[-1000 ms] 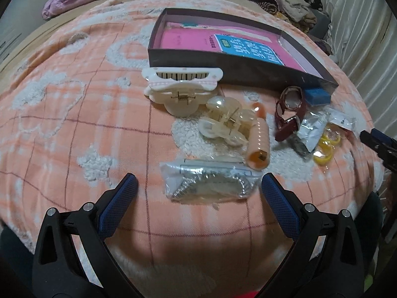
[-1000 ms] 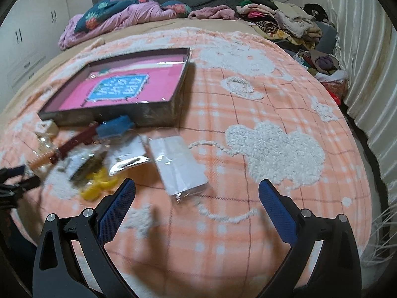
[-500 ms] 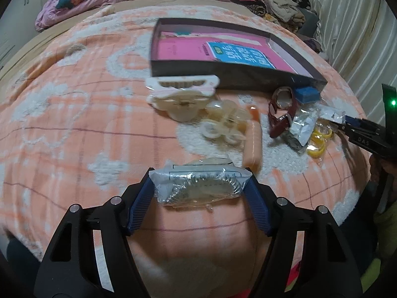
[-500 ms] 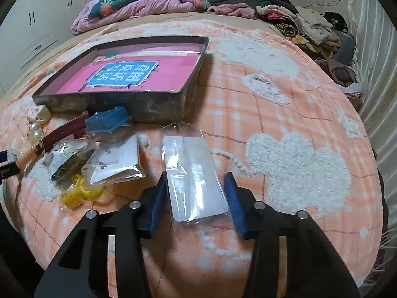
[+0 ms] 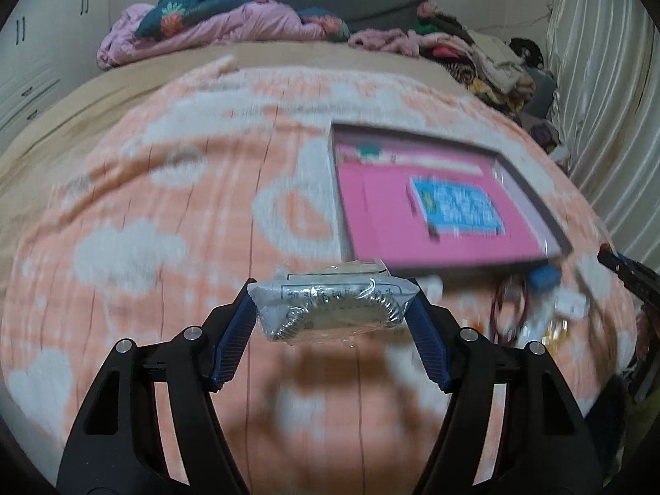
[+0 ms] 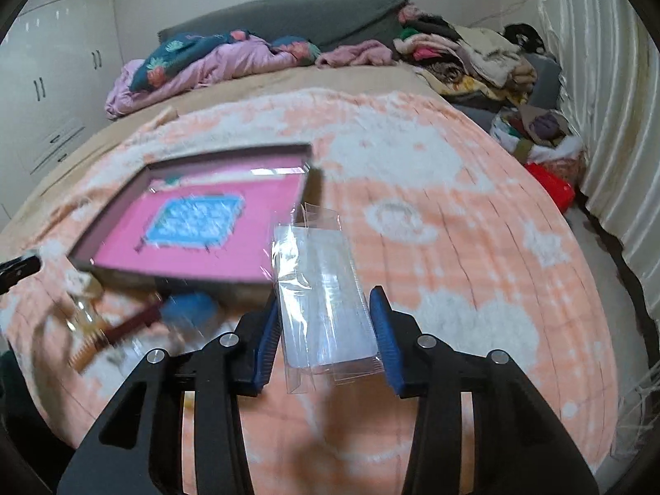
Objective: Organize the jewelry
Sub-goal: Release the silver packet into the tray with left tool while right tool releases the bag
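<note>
Your left claw (image 5: 332, 315) clamps the bagged silver chain (image 5: 336, 309) crosswise; your right claw (image 6: 326, 330) pinches the clear packet (image 6: 321, 297) lengthwise. Both hang over the bed, with the pink-lined box (image 5: 433, 206) ahead, between them.

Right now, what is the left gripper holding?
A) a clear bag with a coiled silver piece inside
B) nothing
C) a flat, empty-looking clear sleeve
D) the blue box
A: the left gripper is clamped on the clear bag, with a silver coil showing through the plastic, lifted above the blanket.
</note>
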Demonstrator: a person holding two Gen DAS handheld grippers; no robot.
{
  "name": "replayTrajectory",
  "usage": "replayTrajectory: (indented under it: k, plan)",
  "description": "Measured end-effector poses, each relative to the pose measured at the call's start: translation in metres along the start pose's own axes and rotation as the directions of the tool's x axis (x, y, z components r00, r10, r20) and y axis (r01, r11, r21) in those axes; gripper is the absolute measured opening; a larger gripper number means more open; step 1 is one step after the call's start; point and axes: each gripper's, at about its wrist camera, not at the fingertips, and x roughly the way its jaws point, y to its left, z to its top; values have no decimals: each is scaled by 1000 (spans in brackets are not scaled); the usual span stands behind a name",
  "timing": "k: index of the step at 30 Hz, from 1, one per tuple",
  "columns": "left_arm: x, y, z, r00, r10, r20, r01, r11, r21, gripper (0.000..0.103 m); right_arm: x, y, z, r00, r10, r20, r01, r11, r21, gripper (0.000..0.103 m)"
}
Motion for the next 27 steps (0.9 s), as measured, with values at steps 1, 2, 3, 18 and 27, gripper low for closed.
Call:
replayTrajectory:
  k: [1, 2, 3, 18, 27]
  plan:
    - [2, -2, 8, 1000, -5, 10, 5, 1000, -2, 62, 1, 5, 8, 1000, 9, 10, -9, 1000, -5, 41]
    - [5, -4, 16, 1000, -13, 18, 13, 1000, 1, 62, 2, 9, 13, 1000, 20, 17, -20, 1000, -11, 41]
    - [7, -7, 21, 1000, -16, 25, 16, 1000, 6, 62, 2, 13, 18, 999, 28, 23, -28, 999, -16, 41]
    - [59, -43, 56, 998, -50, -28, 51, 998, 46, 63, 61, 59, 52, 994, 102, -48, -104, 994, -33, 41]
    - [73, -52, 57, 997, -52, -56, 55, 997, 61, 66, 67, 60, 52, 994, 95, -57, -96, 995, -16, 58]
